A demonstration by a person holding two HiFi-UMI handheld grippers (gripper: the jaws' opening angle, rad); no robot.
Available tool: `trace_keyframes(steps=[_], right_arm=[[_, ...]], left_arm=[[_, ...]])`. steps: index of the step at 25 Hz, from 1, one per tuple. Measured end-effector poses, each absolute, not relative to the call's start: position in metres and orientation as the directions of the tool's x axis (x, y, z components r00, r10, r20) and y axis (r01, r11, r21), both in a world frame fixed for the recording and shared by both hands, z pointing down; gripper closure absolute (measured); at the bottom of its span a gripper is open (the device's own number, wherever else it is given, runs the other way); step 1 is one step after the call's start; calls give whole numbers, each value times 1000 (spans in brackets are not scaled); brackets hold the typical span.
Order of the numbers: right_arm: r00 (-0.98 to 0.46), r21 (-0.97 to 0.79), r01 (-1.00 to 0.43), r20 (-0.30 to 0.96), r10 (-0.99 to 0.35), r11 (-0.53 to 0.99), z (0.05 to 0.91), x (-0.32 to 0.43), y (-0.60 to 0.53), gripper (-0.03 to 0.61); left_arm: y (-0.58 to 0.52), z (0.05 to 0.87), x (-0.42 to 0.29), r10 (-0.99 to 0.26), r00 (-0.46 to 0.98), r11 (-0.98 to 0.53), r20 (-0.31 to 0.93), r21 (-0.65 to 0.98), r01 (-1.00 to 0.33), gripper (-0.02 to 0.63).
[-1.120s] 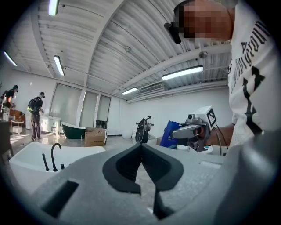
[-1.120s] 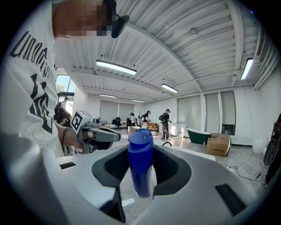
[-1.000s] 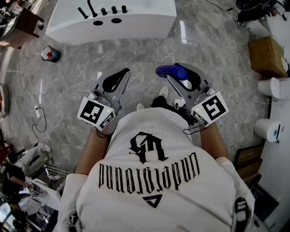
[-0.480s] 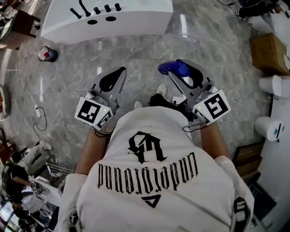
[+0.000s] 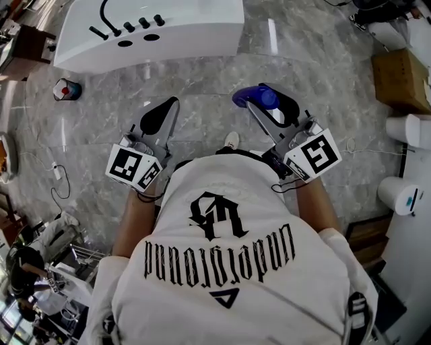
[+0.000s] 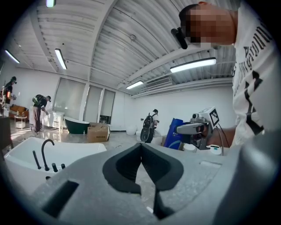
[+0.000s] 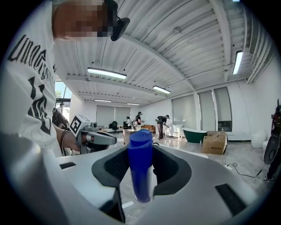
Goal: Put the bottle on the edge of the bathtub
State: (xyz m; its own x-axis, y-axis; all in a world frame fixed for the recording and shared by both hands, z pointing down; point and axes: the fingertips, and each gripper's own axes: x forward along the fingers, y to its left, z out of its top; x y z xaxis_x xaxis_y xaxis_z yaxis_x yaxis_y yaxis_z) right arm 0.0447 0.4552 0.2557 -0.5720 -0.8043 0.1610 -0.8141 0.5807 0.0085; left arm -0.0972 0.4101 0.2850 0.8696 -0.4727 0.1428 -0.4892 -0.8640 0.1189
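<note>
Two grippers, one loaded. Right gripper point(image 7: 139, 151) is clamped on the blue bottle point(image 7: 140, 169), with dark pads on both sides and the cap end poking past the tips. Left gripper point(image 6: 141, 148) has its tips together and nothing between them, and is carried idle alongside.

The bottle is in the air over the grey marble floor point(image 5: 323, 60). The white bathtub point(image 5: 202, 30) is ahead and to the left, well apart.

Risks, as judged:
- The bottle looks smooth and round, so it could twist or slide in the pads during the carry.
- The tub edge near the black faucet point(image 5: 102, 15) is crowded with knobs and holes. A bottle set down tilted could topple into the tub or onto the floor.
- Letting go before the base sits flat would have the same result.
</note>
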Motion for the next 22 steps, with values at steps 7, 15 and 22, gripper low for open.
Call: trace_keyframes(steps=[7,15,22], right_arm=[[-587,-2,-804,163,-793,595,256,96,429,420],[-606,6,-787,180,-775,617,257,98,399,420],[-610,6,-783,184,-771,622,255,93,368,420]], left_arm=[[387,287,-54,-503,852,-843,144,135,-521,598],[356,288,-49,-522,843,-833,133,132,-537,598],[324,289,-48,-511,849,-839,135,138,-527,598]])
